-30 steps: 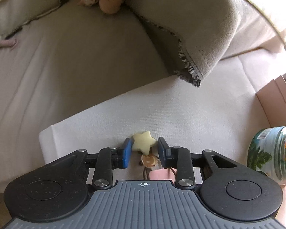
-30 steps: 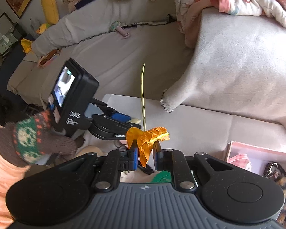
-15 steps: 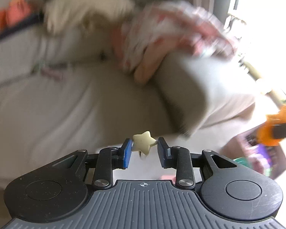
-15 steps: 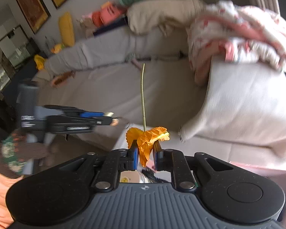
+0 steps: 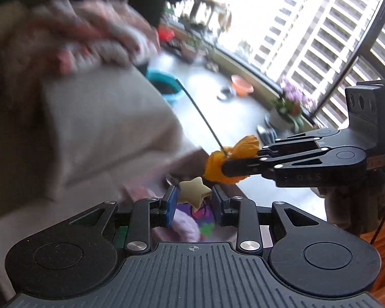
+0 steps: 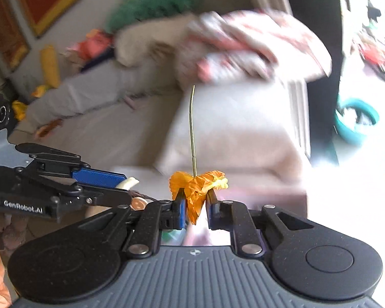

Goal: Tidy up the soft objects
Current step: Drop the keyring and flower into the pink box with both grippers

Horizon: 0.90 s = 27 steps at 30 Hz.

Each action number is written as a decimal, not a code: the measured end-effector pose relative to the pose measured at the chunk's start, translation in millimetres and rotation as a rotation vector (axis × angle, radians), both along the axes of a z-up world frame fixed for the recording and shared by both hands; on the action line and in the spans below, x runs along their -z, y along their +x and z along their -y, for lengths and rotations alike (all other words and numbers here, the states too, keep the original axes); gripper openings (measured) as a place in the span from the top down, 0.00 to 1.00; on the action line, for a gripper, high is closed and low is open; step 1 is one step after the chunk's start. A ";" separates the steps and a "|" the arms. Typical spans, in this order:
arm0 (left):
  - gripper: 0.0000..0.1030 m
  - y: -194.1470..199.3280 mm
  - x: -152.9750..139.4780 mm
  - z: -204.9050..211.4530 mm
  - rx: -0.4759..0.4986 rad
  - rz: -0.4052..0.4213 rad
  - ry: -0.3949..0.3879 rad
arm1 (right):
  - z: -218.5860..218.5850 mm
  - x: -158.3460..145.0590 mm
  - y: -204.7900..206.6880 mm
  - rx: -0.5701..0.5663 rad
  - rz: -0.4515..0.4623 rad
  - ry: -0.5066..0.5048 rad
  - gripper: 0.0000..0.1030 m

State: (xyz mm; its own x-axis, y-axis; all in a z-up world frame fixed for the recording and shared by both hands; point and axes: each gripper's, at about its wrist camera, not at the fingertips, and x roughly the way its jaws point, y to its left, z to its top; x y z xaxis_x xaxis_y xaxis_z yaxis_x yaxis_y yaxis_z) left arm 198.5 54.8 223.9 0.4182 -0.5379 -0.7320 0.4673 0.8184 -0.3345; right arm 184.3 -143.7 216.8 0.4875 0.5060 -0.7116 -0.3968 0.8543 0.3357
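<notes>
Jaws around crinkled orange flower [image 6: 196, 190]

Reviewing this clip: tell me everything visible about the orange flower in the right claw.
The orange flower is artificial-looking, with crinkled, fabric- or paper-like petals and a thin, slightly curved yellowish-green stem. The right claw is shut on the petals, some of them spilling over the fingertips, with the stem pointing away from the camera. It is held in the air, near the left claw, touching nothing else.
</notes>
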 end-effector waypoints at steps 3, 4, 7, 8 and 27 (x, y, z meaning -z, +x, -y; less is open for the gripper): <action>0.66 19.1 48.2 29.3 0.052 -0.120 -0.011 | 14.2 45.9 9.7 0.024 -0.070 -0.064 0.80; 0.67 24.0 62.3 36.2 0.052 -0.149 0.007 | 16.5 59.8 12.9 0.030 -0.094 -0.092 0.78; 0.67 38.7 91.4 40.6 0.014 -0.203 0.050 | 23.0 88.2 16.1 0.049 -0.162 -0.119 0.67; 0.67 50.6 98.4 36.2 0.002 -0.210 0.048 | 25.6 93.1 17.8 0.058 -0.178 -0.118 0.66; 0.67 5.1 38.4 -159.5 -0.444 0.038 0.135 | -19.2 52.1 5.2 -0.003 0.057 -0.192 0.60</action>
